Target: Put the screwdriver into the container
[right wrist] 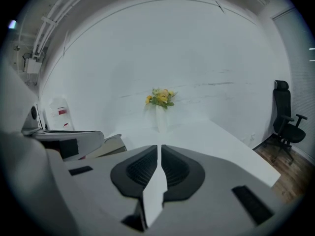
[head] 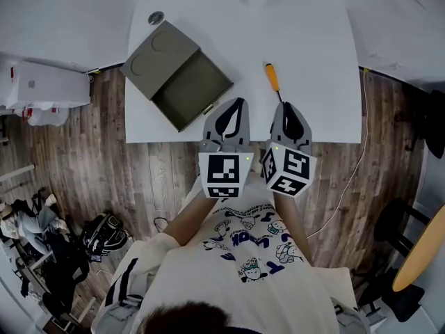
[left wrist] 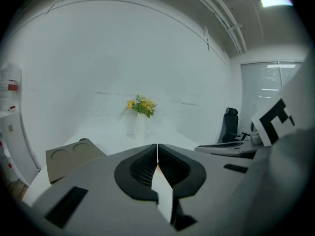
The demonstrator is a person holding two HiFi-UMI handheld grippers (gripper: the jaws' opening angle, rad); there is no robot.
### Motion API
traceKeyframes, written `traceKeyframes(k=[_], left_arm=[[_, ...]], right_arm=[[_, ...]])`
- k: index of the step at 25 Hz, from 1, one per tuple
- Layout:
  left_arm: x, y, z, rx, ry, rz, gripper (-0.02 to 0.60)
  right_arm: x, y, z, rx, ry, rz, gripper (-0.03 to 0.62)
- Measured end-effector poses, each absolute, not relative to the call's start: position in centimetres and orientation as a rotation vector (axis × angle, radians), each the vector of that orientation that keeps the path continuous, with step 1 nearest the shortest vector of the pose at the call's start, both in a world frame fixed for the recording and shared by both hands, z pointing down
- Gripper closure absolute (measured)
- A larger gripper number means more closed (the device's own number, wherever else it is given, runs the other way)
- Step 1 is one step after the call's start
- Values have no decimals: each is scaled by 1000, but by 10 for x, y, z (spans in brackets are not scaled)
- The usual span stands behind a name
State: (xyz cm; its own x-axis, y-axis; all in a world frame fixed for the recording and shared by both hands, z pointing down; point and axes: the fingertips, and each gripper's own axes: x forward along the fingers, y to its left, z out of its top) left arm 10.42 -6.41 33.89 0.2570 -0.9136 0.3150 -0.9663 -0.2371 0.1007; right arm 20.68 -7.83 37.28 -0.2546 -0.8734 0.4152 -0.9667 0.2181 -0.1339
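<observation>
A screwdriver (head: 272, 79) with an orange handle lies on the white table (head: 313, 54), right of centre, its metal shaft pointing toward me. The olive-grey container (head: 192, 89) stands open at the table's left, its lid (head: 159, 56) folded back; the lid (left wrist: 69, 159) also shows in the left gripper view. My left gripper (head: 238, 103) (left wrist: 157, 145) hovers over the table's near edge by the container's corner, shut and empty. My right gripper (head: 287, 107) (right wrist: 160, 146) is shut and empty too, its tip just short of the screwdriver's shaft. The screwdriver is hidden in both gripper views.
A vase of yellow flowers (left wrist: 141, 107) (right wrist: 161, 100) stands at the table's far edge, by a white wall. A small round grey object (head: 156, 17) sits at the far left corner. An office chair (right wrist: 286, 117) and wooden floor lie right; bags (head: 104, 234) lie left.
</observation>
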Motion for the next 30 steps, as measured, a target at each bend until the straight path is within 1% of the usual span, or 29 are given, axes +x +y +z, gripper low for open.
traceKeyframes(k=[12,30], left_arm=[[93,-81,357,2230,-1715,328,563],[95,-123,397,2185,-1573,421,561]], right_arm=[[197,-98,391,1706,-2206,576,553],[194,-134,433,1618,-2081,624,550]])
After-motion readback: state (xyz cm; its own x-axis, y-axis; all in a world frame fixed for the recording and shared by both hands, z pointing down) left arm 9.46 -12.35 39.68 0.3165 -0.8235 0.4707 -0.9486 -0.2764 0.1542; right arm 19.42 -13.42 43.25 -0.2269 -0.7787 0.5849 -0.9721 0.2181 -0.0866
